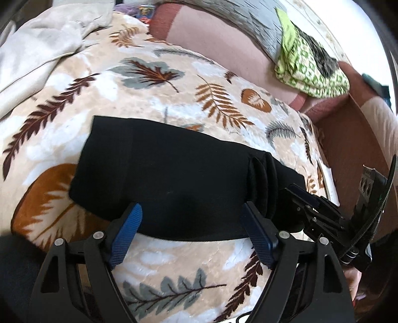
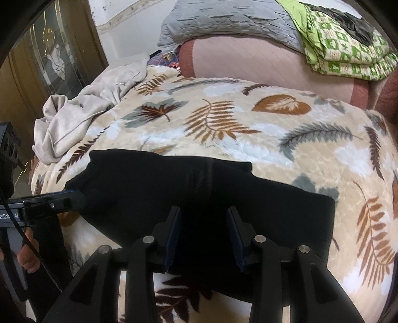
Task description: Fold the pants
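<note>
The black pants (image 1: pixel 159 174) lie folded into a thick rectangle on the leaf-patterned blanket (image 1: pixel 204 82); they also show in the right wrist view (image 2: pixel 199 193). My left gripper (image 1: pixel 191 223) is open, its blue pads (image 1: pixel 129 231) at the near edge of the fold, holding nothing. My right gripper (image 2: pixel 202 236) is partly closed around a layered bundle of the pants; its fingers show at the right in the left wrist view (image 1: pixel 308 201), at the pants' stacked end.
A crumpled beige garment (image 2: pixel 82 116) lies at the blanket's far left. A green patterned cloth (image 2: pixel 345 47) and a grey quilt (image 2: pixel 223 22) rest on the pink sofa back (image 2: pixel 261 62). A wooden glass-paned door (image 2: pixel 49 59) stands left.
</note>
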`<act>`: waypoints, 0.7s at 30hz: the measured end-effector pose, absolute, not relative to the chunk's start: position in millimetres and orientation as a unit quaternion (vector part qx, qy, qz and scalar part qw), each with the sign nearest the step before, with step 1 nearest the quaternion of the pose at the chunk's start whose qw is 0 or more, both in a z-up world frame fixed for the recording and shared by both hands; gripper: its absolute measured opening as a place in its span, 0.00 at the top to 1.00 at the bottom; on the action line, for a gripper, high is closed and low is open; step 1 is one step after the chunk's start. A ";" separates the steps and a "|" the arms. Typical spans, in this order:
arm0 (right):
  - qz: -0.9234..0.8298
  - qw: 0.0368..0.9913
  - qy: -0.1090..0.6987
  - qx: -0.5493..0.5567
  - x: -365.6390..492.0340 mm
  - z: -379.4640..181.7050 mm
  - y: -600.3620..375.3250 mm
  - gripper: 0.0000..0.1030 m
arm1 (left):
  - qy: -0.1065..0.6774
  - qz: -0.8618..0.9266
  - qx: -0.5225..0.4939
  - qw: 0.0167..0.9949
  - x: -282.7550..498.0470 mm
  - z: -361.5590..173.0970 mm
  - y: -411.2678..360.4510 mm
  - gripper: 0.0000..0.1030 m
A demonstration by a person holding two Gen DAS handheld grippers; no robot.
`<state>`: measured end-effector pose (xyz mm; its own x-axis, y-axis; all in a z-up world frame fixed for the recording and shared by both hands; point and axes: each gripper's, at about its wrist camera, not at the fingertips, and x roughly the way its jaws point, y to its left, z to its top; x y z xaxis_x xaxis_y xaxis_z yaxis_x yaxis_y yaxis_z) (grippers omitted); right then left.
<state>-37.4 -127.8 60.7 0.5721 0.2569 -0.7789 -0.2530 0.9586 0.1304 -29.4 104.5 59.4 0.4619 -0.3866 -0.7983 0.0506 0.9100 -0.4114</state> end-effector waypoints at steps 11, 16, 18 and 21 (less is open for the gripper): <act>0.167 0.884 0.437 -0.014 -24.8 63.0 -105.6 0.61 | 0.513 -0.089 -0.220 0.825 -45.0 40.1 135.5 0.20; 0.180 0.880 0.439 -0.023 -15.5 60.7 -91.1 0.60 | 0.517 -0.077 -0.233 0.820 -44.9 32.7 145.6 0.20; 0.184 0.879 0.440 -0.025 -11.9 60.1 -85.4 0.59 | 0.516 -0.075 -0.237 0.820 -44.7 31.5 149.4 0.20; 0.191 0.877 0.441 -0.028 -7.3 59.2 -79.1 0.58 | 0.512 -0.071 -0.241 0.821 -44.9 30.6 154.6 0.20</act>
<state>-7.3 -79.1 59.2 0.5389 0.3096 -0.7834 -0.3594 0.9256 0.1185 -44.9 154.6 30.6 0.4648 -0.3638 -0.8072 -0.1298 0.8738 -0.4686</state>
